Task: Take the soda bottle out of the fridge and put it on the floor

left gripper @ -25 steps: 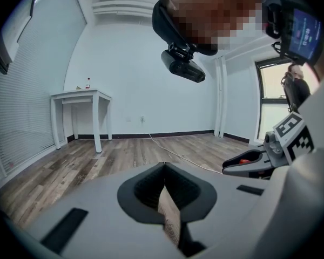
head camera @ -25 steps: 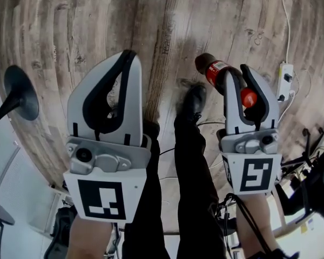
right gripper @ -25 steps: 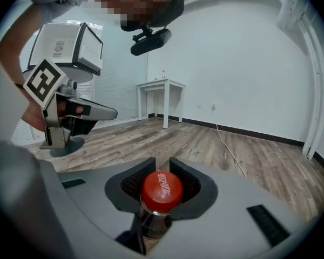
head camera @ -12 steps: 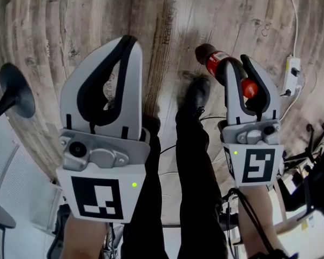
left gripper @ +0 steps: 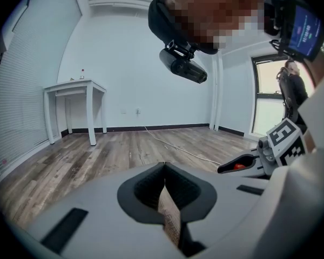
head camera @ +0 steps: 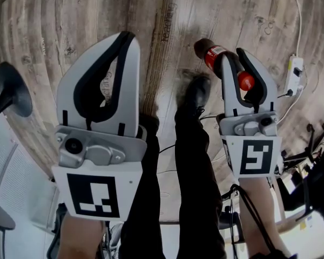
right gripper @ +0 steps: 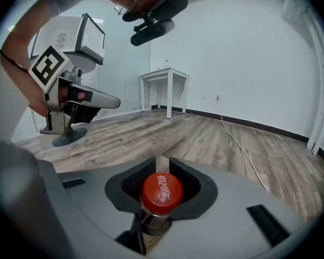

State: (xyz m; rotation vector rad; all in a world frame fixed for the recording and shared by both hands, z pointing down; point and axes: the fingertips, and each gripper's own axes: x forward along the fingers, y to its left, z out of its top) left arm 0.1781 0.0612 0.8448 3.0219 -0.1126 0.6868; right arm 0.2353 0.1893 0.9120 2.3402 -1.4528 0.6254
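Soda bottle (head camera: 209, 57), round red cap (right gripper: 162, 190), held in smooth grey right gripper (head camera: 234, 54).

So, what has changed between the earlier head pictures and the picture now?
The grey left gripper and the grey right gripper both sank a little toward the wood-plank floor. Nothing was taken hold of or let go. Unchanged: the right gripper stays shut on the neck of the dark soda bottle with the red cap, and the left gripper stays shut and empty.

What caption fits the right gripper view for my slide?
The right gripper clamps a red-capped soda bottle by its neck over the wooden floor.
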